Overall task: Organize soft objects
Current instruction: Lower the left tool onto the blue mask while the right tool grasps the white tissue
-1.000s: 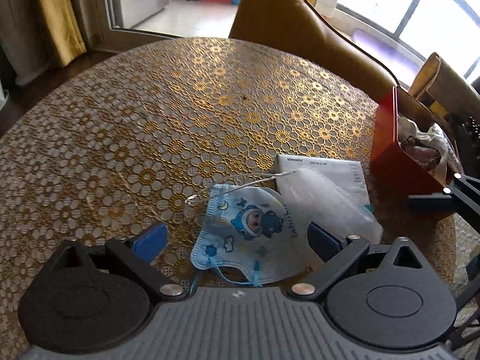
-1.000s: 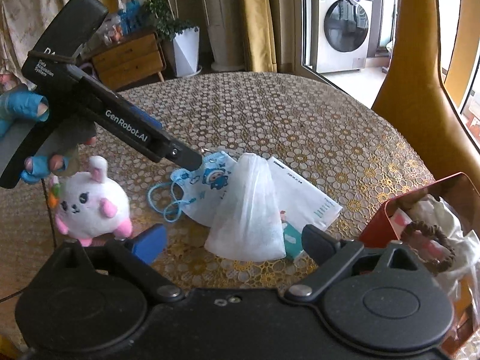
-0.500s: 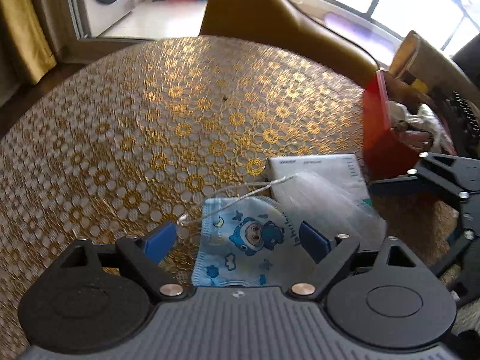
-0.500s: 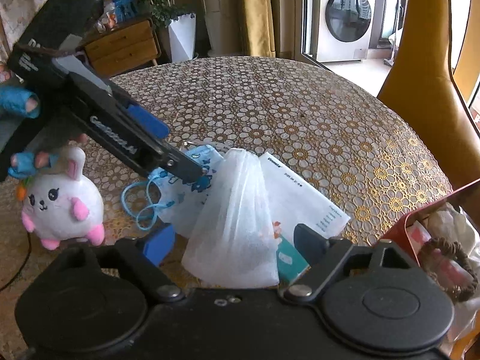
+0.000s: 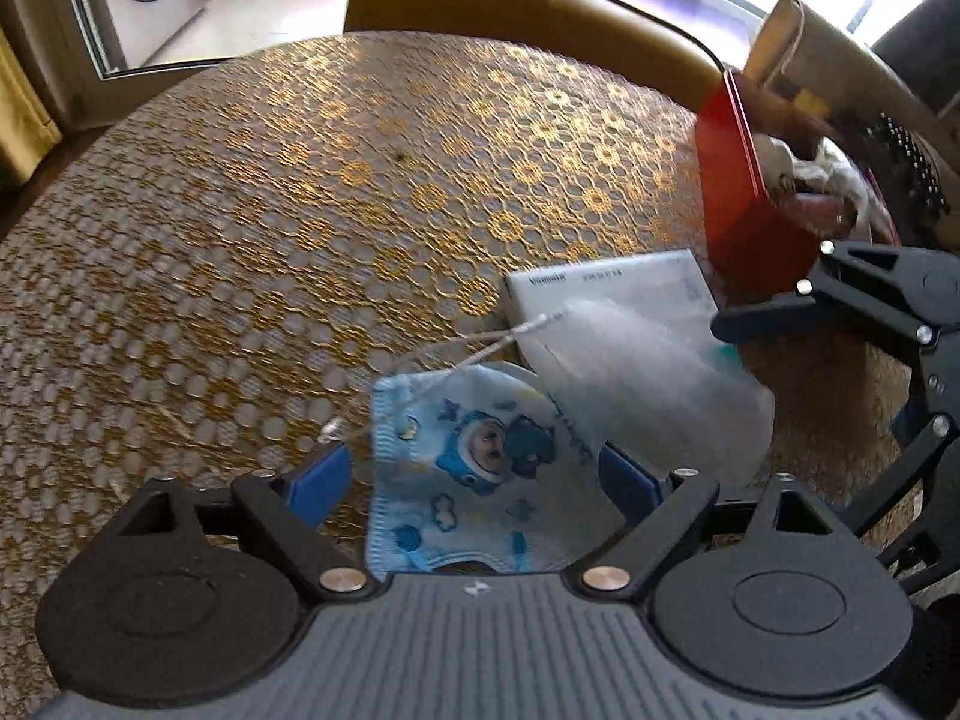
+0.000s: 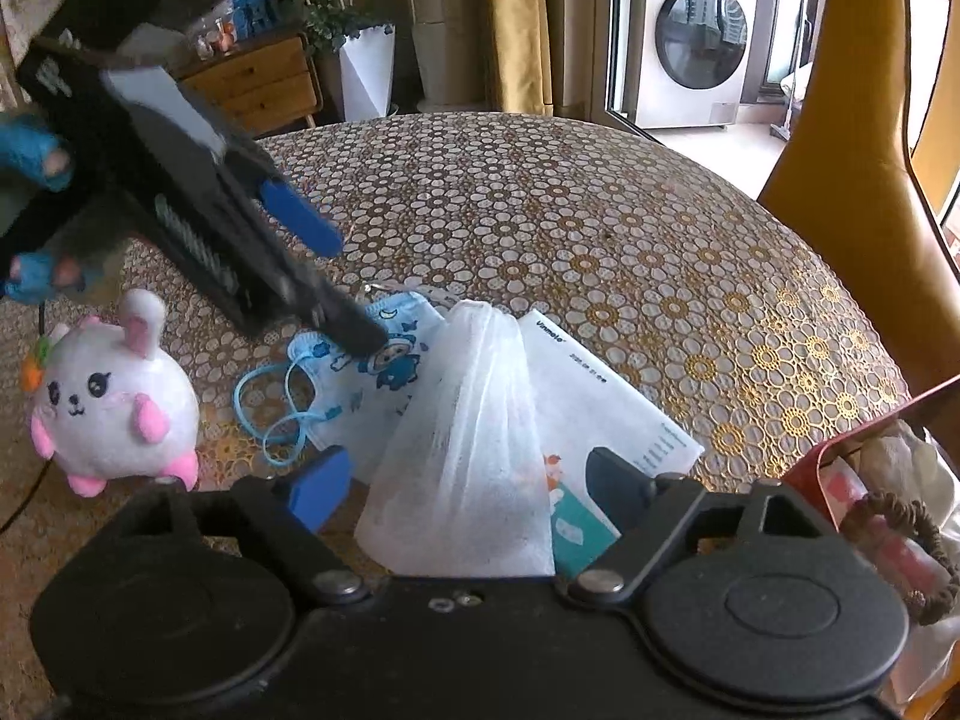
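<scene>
Now, white mesh bag point(image 6: 465, 450) lengthwise away from cam (drawstring end far), betw right gripper point(image 6: 462, 483) jaws, released, left gripper point(image 5: 474, 480) too.

A blue cartoon-print face mask point(image 6: 366, 378) lies flat on the table point(image 6: 600, 228), its blue loops trailing left. A white mesh pouch point(image 6: 468, 456) overlaps its right edge. A white plush bunny point(image 6: 108, 402) sits upright, left of them.
</scene>
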